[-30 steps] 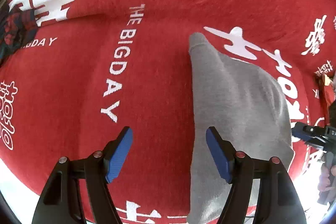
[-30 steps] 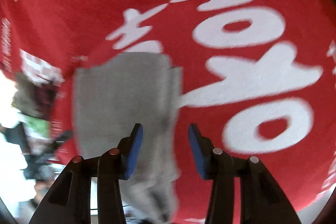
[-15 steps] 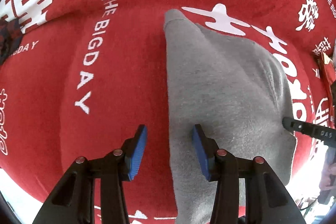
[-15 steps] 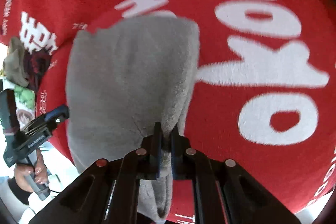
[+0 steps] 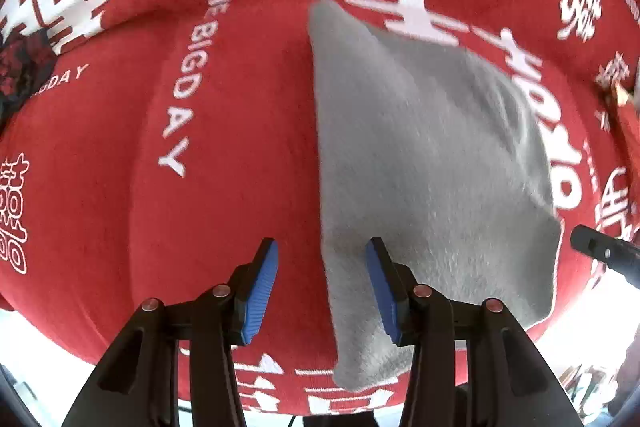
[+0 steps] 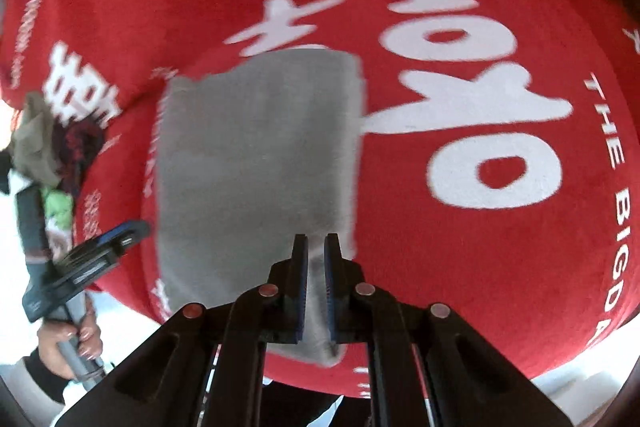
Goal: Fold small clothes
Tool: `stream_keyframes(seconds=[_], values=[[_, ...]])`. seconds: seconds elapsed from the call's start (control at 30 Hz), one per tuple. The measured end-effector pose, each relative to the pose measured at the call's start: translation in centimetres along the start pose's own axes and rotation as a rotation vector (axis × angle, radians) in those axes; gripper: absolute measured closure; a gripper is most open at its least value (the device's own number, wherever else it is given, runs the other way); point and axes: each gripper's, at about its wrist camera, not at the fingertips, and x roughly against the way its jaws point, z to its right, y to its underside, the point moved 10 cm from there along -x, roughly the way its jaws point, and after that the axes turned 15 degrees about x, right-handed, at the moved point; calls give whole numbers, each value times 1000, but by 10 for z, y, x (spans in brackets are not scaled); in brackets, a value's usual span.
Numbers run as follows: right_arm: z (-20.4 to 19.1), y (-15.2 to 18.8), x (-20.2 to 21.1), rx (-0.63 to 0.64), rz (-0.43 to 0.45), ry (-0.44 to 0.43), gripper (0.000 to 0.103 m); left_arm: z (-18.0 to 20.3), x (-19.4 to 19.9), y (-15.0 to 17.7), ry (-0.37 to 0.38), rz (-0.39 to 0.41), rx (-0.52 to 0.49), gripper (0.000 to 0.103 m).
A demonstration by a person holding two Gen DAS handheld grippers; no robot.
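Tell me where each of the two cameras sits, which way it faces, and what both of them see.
Left wrist: sits on the left tool, facing down at the grey garment on the red blanket; its open blue pads straddle the garment's edge.
Right wrist: sits on the right tool, angled down, pinching the garment; a hand with the other tool shows at left.
Shared: the grey garment, the red blanket, each other's tool.

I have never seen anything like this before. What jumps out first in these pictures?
The bright red cloth with big white lettering fills both views and covers the whole surface. On it lies a small grey garment; the right gripper is shut on its near edge, while the left gripper, blue-padded and open, straddles its left edge. At the left edge of the right view sits a small heap of other clothes.
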Motion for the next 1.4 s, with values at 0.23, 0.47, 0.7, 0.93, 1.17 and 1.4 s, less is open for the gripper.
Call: stream_keyframes(seconds=[0.23,0.47,0.7,0.93,1.17,1.4], values=[[10,40,-54,-19,-169,60,94,-2,-3,1,-25,-12,8,55],[31,48,-30,-121,-186,54,77,-4,6,9,-34,-50,34,55],[19,35,2,-132,-151,38,75,9,27,13,-19,-52,44,55],[-1,29,27,-120,-139,8,74,21,56,11,-16,-57,24,48],[-21,9,44,-93,-128,-10,63,35,88,2,-16,-26,-2,23],[-32,-4,63,-43,-132,26,30,47,109,-2,16,-14,43,14]])
